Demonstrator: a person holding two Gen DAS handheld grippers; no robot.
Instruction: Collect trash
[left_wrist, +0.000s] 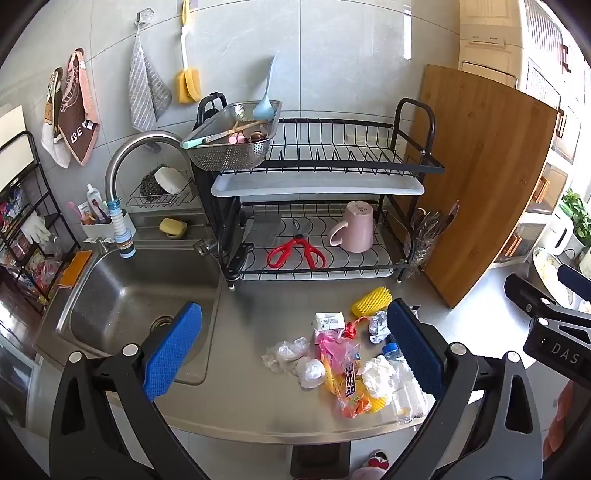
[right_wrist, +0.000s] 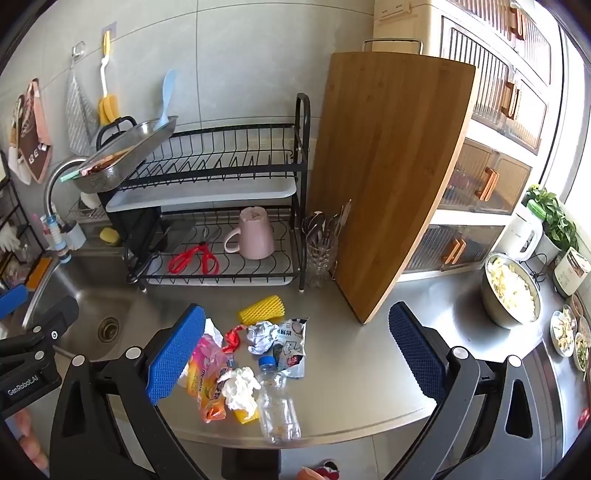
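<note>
A pile of trash lies on the steel counter (left_wrist: 258, 398) near its front edge. It holds a clear plastic bottle (left_wrist: 404, 387) with a blue cap, orange and pink snack wrappers (left_wrist: 347, 373), a white tissue wad (left_wrist: 376, 373), a foil ball (left_wrist: 378, 325), a small white carton (left_wrist: 328, 321) and clear plastic bags (left_wrist: 291, 354). My left gripper (left_wrist: 295, 349) hovers open above the pile's left part. My right gripper (right_wrist: 295, 354) hovers open above the bottle (right_wrist: 277, 402), the tissue wad (right_wrist: 240, 387) and a silver snack bag (right_wrist: 291, 347). Neither gripper holds anything.
A sink (left_wrist: 129, 295) lies left of the pile. Behind it stands a black dish rack (left_wrist: 317, 162) with a pink mug (left_wrist: 354, 229) and red scissors (left_wrist: 295, 251). A wooden cutting board (right_wrist: 388, 177) leans at the right. A yellow foam net (right_wrist: 262, 314) lies nearby. A bowl of food (right_wrist: 511, 291) and plates sit far right.
</note>
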